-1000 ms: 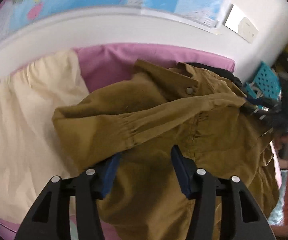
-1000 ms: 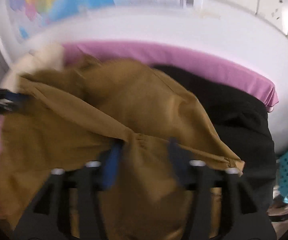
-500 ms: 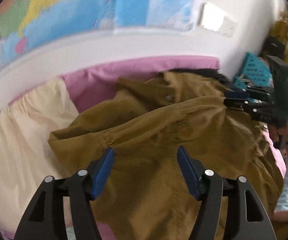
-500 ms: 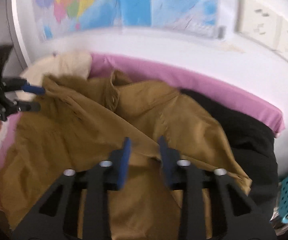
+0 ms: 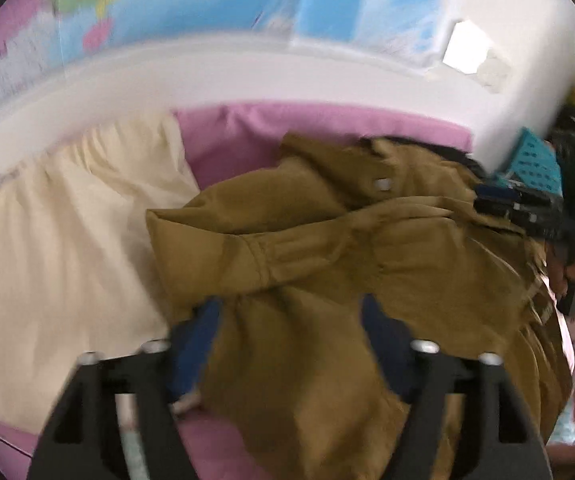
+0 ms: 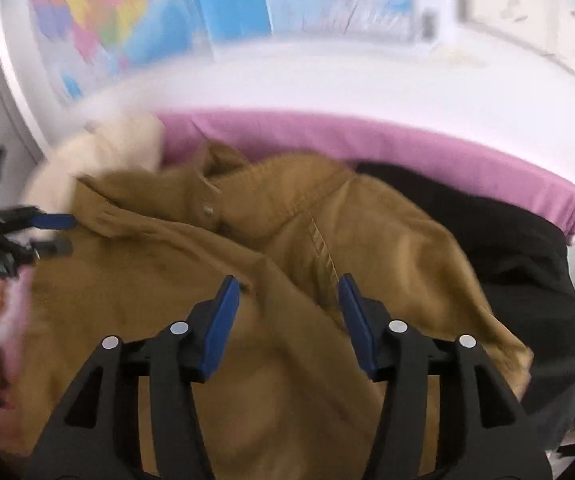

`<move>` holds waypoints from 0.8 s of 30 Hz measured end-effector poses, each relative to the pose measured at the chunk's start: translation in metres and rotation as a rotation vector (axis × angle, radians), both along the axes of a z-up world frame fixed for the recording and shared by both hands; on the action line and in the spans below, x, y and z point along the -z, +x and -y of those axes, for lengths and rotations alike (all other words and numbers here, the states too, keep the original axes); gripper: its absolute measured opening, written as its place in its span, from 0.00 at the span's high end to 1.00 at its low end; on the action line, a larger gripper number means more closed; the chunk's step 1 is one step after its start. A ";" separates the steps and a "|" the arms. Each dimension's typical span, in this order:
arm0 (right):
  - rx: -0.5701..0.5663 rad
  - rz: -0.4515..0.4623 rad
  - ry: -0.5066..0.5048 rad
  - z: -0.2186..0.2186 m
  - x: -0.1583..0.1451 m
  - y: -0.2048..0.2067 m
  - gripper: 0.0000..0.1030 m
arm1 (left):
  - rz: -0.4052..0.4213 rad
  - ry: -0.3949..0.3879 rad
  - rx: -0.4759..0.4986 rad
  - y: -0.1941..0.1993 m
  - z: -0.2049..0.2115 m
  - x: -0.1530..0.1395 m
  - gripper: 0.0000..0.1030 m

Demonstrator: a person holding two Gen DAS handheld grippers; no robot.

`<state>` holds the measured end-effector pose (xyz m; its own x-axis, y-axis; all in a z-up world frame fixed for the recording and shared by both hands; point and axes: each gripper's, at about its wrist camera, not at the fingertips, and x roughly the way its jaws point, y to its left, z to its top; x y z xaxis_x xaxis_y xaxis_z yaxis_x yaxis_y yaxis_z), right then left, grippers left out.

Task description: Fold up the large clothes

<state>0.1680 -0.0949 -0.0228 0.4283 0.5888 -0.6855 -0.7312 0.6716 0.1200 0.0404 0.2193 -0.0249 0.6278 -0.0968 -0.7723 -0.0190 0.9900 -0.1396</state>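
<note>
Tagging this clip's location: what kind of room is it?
Probably a bedroom: a brown jacket lies on a pink-sheeted bed beside a cream pillow, with a world map on the wall.

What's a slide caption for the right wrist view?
Open right tool over a rumpled mustard-brown jacket on the pink bedsheet.

The right hand-held gripper (image 6: pixel 289 304) has widened its jaws from a narrow gap to fully apart above the brown jacket (image 6: pixel 279 264). The left hand-held gripper (image 5: pixel 287 320) has lowered; jacket fabric now bunches between its blue pads (image 5: pixel 197 332)
</note>
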 end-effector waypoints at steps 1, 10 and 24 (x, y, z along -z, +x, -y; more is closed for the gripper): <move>-0.003 0.003 0.006 0.008 -0.003 -0.005 0.49 | 0.017 0.006 0.020 -0.013 0.005 -0.003 0.27; 0.017 -0.022 -0.183 0.007 0.059 -0.026 0.45 | -0.025 -0.165 0.071 -0.091 0.015 0.031 0.19; 0.057 -0.099 -0.062 0.023 0.058 -0.022 0.43 | -0.057 -0.438 -0.180 -0.173 -0.030 0.044 0.93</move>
